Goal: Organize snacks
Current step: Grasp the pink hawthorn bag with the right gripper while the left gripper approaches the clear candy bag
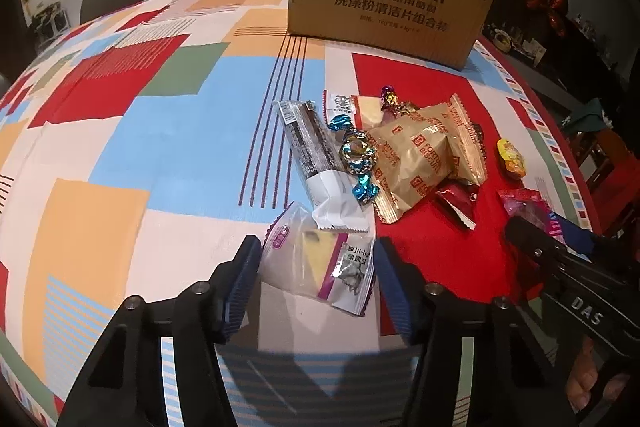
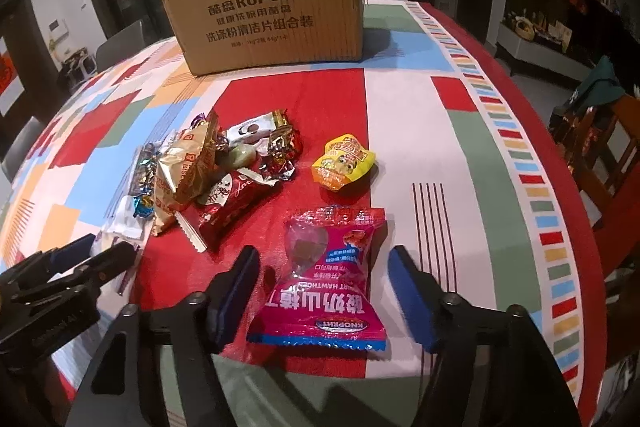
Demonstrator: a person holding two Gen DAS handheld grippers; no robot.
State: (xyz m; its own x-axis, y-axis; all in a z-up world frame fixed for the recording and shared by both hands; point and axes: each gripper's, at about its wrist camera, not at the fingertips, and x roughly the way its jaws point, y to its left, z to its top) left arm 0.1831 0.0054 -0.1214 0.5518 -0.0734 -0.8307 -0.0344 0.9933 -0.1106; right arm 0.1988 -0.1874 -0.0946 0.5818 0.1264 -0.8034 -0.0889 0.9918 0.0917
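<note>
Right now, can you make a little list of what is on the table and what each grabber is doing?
surface: patterned tablecloth
box: cardboard box, at the far side
pile: mixed snacks, in front of the box
left gripper: open around a clear cake packet
right gripper: open around a pink hawthorn packet
lying apart: yellow candy packet

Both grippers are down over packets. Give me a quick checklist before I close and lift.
1. White packet sits between the left gripper pads: ok.
2. Pink packet sits between the right gripper pads: ok.
3. Pads pressing either packet: not ok, gaps show on both.
4. White packet free of the pile: cannot tell, a silver wrapper overlaps its far edge.
5. Box reachable behind the pile: ok.
6. Box open on top: cannot tell.
</note>
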